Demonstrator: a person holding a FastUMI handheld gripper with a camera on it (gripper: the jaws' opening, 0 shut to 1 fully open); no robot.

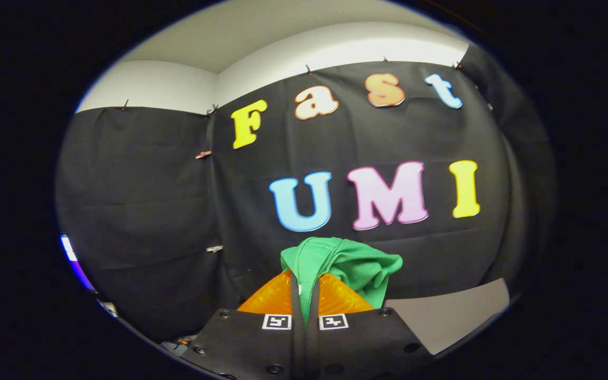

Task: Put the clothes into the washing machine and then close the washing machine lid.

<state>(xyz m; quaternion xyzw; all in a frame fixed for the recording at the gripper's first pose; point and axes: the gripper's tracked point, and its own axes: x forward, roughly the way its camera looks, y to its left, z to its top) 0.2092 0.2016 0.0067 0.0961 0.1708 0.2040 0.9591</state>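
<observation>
The booth wall (140, 211) of black cloth stands beyond the fingers, with a pale band of wall and ceiling above it. A grey flat surface (452, 311), possibly a table top or a machine panel, lies low to one side of the fingers; which it is cannot be told. The washing machine and its lid cannot be located from this moment.

The green garment (351, 264) is held clear of any surface, bunched just ahead of the fingertips, with a narrow fold running down between the fingers. The gripper (305, 295) is closed tight on that fold; both fingers (269, 301) press on the cloth and almost no gap remains.

Judgement: the step in hand is the carry to the drum. The camera looks level at the wall, so the opening probably lies lower. Recommended practice:
- keep the pinch firm, as the hold is on one thin fold and the bulk hangs forward;
- tilt down to bring the opening into sight before lowering;
- release only once the bulk is inside the rim, so no cloth drapes over the edge and fouls the lid.
</observation>
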